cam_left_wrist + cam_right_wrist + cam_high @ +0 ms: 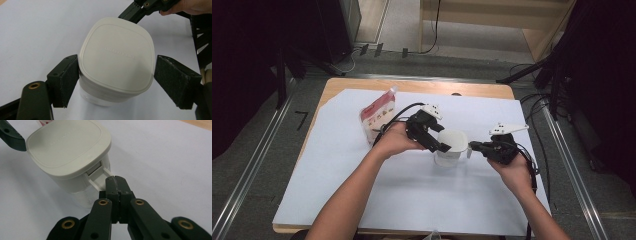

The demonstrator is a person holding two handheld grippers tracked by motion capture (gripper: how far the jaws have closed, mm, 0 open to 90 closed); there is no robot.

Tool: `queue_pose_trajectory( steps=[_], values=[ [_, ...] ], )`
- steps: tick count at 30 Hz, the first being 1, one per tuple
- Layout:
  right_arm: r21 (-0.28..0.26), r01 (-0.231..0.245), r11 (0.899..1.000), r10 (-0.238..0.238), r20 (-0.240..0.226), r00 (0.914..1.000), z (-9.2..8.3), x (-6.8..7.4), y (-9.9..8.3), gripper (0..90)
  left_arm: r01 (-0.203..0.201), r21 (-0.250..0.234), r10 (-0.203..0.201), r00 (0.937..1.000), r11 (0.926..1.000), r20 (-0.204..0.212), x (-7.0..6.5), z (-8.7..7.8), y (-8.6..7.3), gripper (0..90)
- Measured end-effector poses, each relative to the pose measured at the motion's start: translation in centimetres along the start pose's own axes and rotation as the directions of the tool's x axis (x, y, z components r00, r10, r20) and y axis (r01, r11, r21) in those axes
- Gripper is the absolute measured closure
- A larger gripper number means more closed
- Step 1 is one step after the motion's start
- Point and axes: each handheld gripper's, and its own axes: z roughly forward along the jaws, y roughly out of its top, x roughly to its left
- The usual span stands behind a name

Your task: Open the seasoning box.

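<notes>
Lidded white container (450,146), contents hidden

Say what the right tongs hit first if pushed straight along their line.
Probably the jug: the right tongs are shut and their tips sit at its handle, seemingly pinching it, though contact is hard to confirm.

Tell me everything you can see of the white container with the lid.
The container stands upright on the white sheet, mid-table. It looks like plastic: an off-white, rounded-square lid with faint embossed lettering, shut, over a clearer body. A white handle juts from one side; the right gripper is shut on it. The left gripper straddles the lid, one pad at its edge, the other apart.
</notes>
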Motion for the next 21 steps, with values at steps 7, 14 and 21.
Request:
queue_pose_trajectory(
  steps=[7, 14, 21],
  values=[
    [0.001, 0.005, 1.000, -0.005, 0.001, 1.0000, 0.0, 0.0, 0.0, 90.0, -0.006, 0.047, 0.006, 1.0000, 0.9989, 0.000, 0.0, 0.9, -0.5, 16.1],
    [0.001, 0.006, 1.000, -0.006, 0.000, 1.0000, 0.0, -0.1, 0.0, 90.0, 0.007, 0.044, -0.007, 1.0000, 0.9990, -0.004, 0.1, 1.9, -1.4, 15.0],
    [0.002, 0.007, 1.000, -0.007, 0.003, 1.0000, 0.0, 0.0, 0.0, 90.0, 0.030, 0.060, -0.031, 0.9994, 0.9977, 0.016, 0.5, 2.3, -2.0, 15.2]
  ],
)
